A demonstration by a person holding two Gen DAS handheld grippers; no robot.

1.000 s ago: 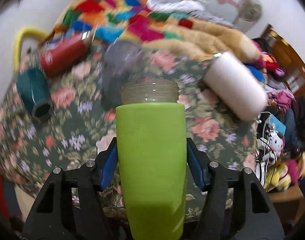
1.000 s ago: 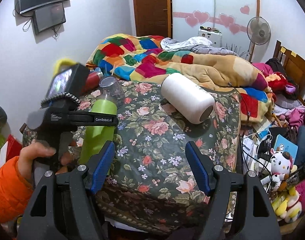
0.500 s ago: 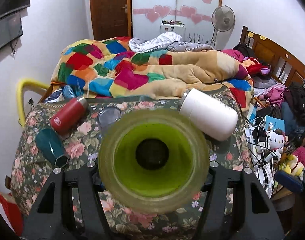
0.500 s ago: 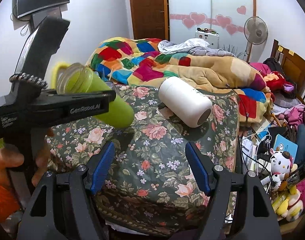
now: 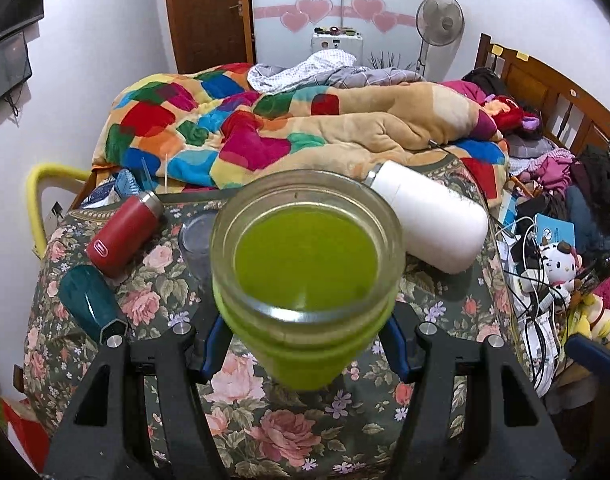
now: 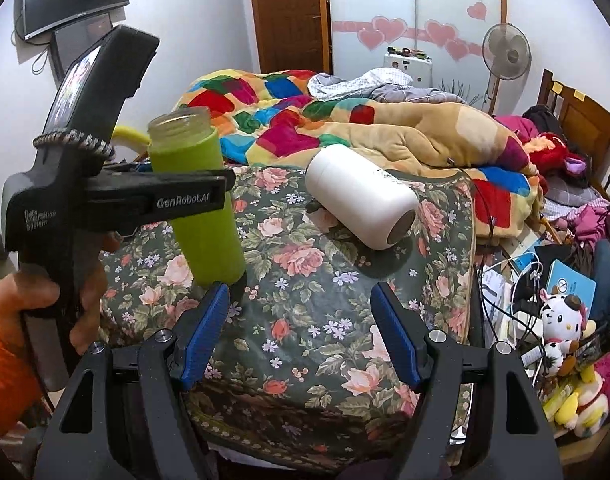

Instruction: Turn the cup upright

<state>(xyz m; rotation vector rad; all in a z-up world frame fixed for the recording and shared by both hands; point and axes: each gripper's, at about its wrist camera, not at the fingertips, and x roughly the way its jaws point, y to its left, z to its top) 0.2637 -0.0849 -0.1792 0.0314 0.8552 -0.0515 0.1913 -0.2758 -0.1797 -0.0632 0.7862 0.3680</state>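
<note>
Green cup (image 6: 197, 196), clamped in left gripper (image 5: 305, 344), now rotated mouth-up, base near floral cloth (image 6: 325, 320); right gripper (image 6: 301, 336) spread, empty; release pending.

Four bottles: one green (image 5: 305, 276), one white (image 5: 429, 226), one red (image 5: 123, 234), one dark teal (image 5: 91, 304). One clear cup (image 5: 197, 240), one floral cloth (image 5: 265, 432), one patchwork quilt (image 5: 245, 136). Two grippers: left (image 5: 303, 350), right (image 6: 299, 338).
</note>
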